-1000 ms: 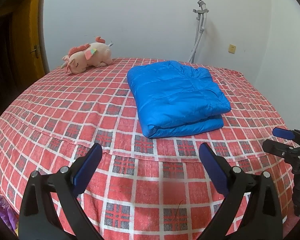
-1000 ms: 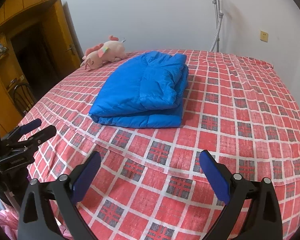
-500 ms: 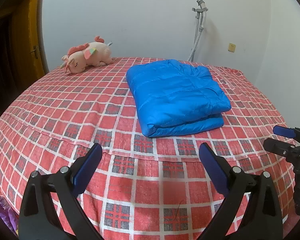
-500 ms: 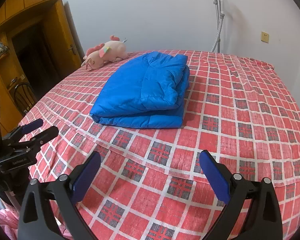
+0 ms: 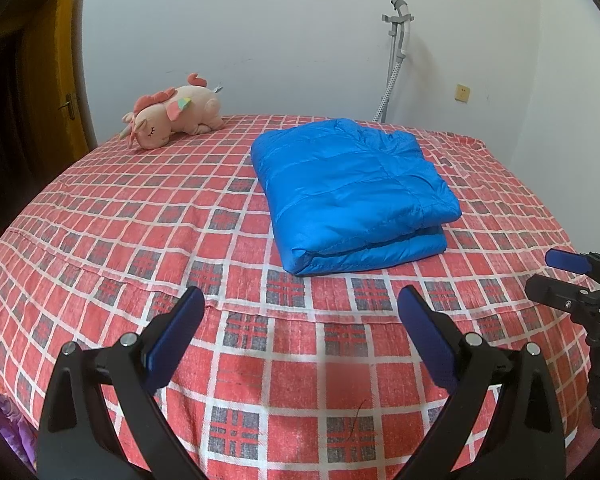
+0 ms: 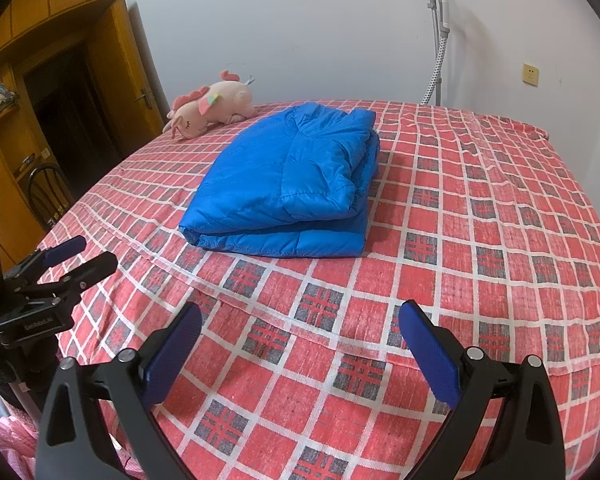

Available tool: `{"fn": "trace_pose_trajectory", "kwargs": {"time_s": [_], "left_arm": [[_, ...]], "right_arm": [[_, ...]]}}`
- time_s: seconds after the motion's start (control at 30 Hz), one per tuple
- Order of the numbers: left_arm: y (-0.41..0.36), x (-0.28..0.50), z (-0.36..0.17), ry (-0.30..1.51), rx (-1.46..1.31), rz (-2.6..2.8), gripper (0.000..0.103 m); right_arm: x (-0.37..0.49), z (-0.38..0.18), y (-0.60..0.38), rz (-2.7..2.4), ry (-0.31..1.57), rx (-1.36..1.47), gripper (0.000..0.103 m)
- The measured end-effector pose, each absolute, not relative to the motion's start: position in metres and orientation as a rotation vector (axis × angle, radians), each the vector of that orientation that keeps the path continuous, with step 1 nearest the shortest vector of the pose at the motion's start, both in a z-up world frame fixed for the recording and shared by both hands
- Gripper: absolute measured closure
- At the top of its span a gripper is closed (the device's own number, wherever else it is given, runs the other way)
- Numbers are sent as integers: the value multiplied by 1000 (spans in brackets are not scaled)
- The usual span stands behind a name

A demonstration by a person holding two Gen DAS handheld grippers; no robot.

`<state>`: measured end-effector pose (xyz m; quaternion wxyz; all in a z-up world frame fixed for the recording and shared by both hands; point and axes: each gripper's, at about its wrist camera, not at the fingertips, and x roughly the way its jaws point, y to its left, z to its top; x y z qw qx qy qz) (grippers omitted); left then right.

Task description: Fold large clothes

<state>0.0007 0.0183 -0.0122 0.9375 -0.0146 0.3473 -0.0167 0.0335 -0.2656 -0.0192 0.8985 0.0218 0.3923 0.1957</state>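
A blue padded jacket (image 5: 352,192) lies folded into a thick rectangle on the red checked bed (image 5: 140,216); it also shows in the right wrist view (image 6: 292,184). My left gripper (image 5: 300,304) is open and empty, held above the bed's near edge, short of the jacket. My right gripper (image 6: 300,320) is open and empty, also near the front edge, apart from the jacket. Each gripper shows in the other's view: the right one at the right edge (image 5: 568,280), the left one at the left edge (image 6: 76,256).
A pink plush unicorn (image 5: 172,114) lies at the bed's far left. A grey crutch (image 5: 396,56) leans on the white wall behind the bed. A yellow wooden door and shelf (image 6: 60,92) stand to the left, with a chair (image 6: 48,192) beside the bed.
Both grippers have drifted slightly; the jacket sits a little higher in the views. Nothing was taken hold of or let go.
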Motion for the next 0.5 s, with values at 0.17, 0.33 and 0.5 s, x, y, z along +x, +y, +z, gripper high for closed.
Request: {"fn": "trace_pose_trajectory", "kwargs": {"time_s": [0.17,0.33,0.5], "left_arm": [[19,1,-12,709,-27,-36,7],[17,1,-12,712,-26,-36,7],[19,3,-12,711,-19,-41,7]], "right_arm": [[34,-19,-266,406,813,45,4],[34,-20,-266,409,813,44,4],[34,-20,-265,408,812,45,4]]}}
